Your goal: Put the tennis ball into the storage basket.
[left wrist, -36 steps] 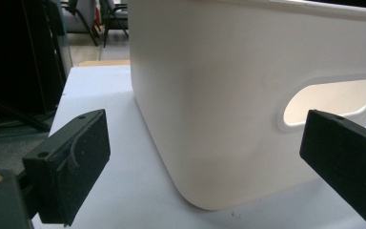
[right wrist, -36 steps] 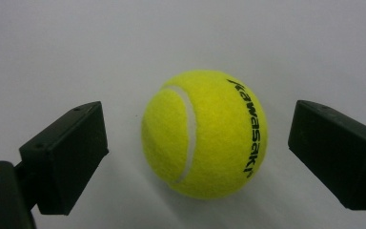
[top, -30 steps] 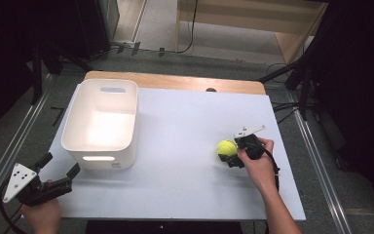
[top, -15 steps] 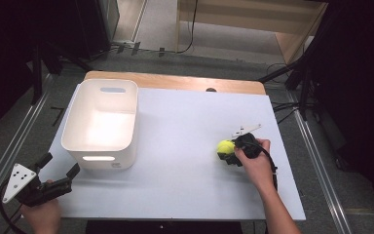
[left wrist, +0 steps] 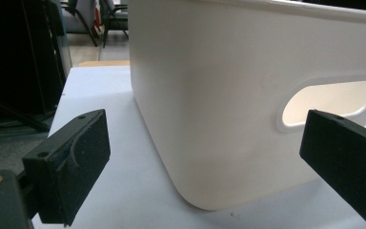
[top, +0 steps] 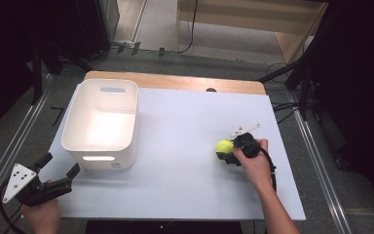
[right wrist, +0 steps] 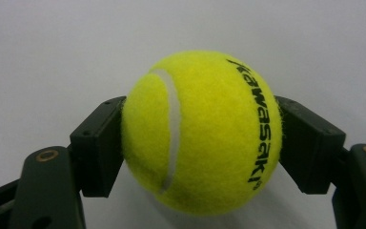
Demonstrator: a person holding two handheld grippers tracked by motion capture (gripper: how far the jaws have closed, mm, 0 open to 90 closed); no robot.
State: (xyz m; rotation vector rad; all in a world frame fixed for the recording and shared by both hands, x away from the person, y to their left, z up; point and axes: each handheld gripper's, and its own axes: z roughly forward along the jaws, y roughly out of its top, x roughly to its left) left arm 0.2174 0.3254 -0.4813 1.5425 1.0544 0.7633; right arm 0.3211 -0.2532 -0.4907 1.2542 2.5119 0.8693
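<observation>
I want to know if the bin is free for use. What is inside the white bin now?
From the high view, the white bin looks empty: its floor is bare and brightly lit. The near wall hides a strip of the floor, so something small there cannot be ruled out.

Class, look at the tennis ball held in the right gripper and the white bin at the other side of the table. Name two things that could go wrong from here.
1. The tennis ball is round and fuzzy, and the right gripper holds it only at two side contacts, so it may slip or roll away if the hold loosens.
2. The left gripper sits open close to the white bin, so a careless move might nudge the bin.
</observation>
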